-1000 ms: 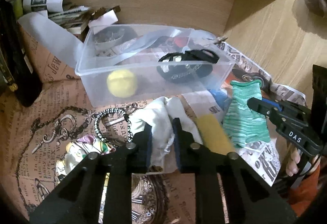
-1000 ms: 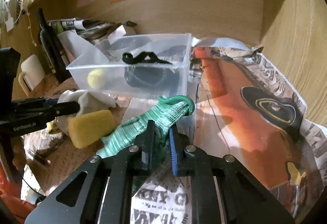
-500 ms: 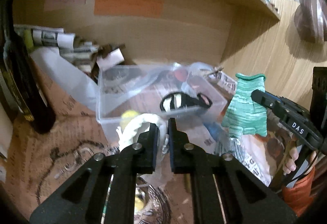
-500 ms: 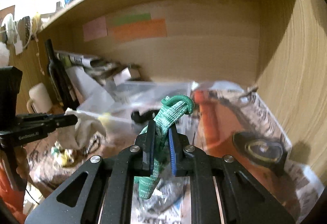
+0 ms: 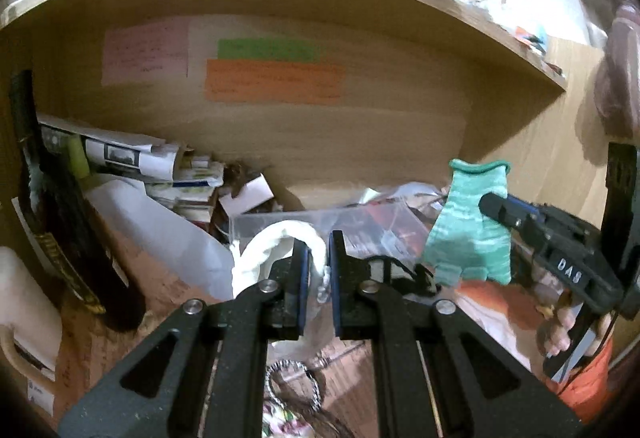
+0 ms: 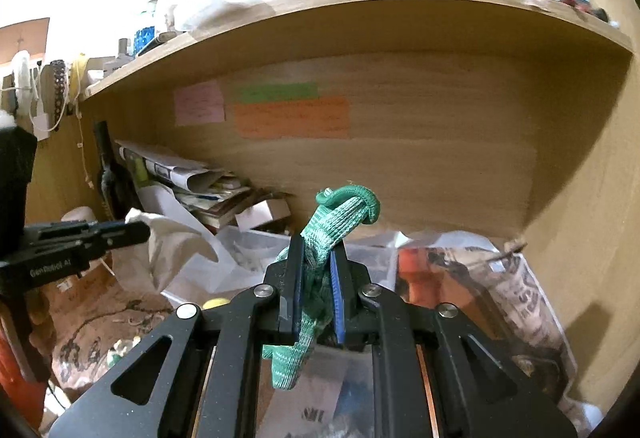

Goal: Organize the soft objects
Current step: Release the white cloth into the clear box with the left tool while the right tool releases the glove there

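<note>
Above the clear bin (image 5: 280, 226), left gripper (image 5: 318, 266) pinching white cloth (image 5: 276, 238), right gripper (image 6: 316, 278) clamping green glove (image 6: 340, 214) (both lifted).

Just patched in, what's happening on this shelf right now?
A person is working with two tools at once. The left hand-held gripper is shut on a white cloth, and the right hand-held gripper is shut on a green knit glove. Both items hang in the air in front of the clear plastic bin on the cluttered wooden shelf, neither in the bin yet. A dark bottle stands at the left.
</note>
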`<action>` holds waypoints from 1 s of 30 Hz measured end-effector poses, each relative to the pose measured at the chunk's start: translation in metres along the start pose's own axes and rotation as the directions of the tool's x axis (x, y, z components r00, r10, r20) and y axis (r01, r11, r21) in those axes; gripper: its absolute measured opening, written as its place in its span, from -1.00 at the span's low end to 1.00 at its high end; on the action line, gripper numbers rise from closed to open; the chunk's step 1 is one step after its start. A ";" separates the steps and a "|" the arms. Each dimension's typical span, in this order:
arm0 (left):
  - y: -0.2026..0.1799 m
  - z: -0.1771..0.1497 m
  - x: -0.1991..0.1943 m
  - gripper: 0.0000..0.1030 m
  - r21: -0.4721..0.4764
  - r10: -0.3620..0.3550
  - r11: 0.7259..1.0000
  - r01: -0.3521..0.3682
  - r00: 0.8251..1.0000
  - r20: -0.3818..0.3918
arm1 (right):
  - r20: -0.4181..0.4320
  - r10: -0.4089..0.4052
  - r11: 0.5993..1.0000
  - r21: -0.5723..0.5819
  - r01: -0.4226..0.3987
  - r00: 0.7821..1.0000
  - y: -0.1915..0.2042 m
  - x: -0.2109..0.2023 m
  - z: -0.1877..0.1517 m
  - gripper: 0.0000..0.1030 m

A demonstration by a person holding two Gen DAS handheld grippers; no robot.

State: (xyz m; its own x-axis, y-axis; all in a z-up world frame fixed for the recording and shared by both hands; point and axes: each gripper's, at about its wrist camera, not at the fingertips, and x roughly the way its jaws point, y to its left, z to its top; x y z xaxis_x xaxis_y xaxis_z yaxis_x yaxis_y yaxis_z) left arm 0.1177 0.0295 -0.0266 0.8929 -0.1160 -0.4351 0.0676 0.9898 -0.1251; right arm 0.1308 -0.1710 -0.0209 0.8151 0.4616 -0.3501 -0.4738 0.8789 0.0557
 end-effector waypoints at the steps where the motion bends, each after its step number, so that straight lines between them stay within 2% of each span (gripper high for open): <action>1: 0.002 0.002 0.004 -0.83 -0.002 0.005 1.000 -0.005 1.000 -0.002 | -0.002 0.002 1.000 -0.004 -0.002 1.000 0.001 0.003 0.001 -0.79; 5: 0.008 0.007 0.024 -0.83 -0.005 0.015 1.000 -0.015 1.000 -0.024 | -0.029 0.018 1.000 -0.020 -0.018 0.999 0.006 0.024 0.004 -0.79; 11: 0.018 0.004 0.062 -0.83 -0.018 0.025 0.999 -0.027 0.995 -0.099 | -0.092 0.025 0.998 -0.055 -0.031 0.995 0.015 0.057 0.004 -0.79; 21: 0.024 -0.009 0.121 -0.83 -0.023 0.010 1.000 -0.015 0.972 -0.233 | -0.232 0.027 0.994 -0.094 -0.050 0.972 0.025 0.103 -0.012 -0.79; 27: 0.018 -0.017 0.128 -0.82 -0.002 0.018 1.000 -0.019 0.963 -0.268 | -0.305 0.027 0.992 -0.110 -0.063 0.952 0.029 0.120 -0.023 -0.78; 30: 0.017 -0.018 0.126 -0.76 0.004 0.014 1.000 -0.014 0.960 -0.279 | -0.331 0.019 0.992 -0.110 -0.058 0.944 0.028 0.125 -0.027 -0.78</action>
State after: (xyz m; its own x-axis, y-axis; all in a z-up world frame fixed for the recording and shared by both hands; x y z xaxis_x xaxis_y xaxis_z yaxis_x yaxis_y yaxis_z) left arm 0.2231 0.0308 -0.0993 0.7342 -0.1201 -0.6682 0.0572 0.9917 -0.1154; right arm 0.2100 -0.0918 -0.0880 0.6500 0.4122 -0.6384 -0.5542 0.8320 -0.0271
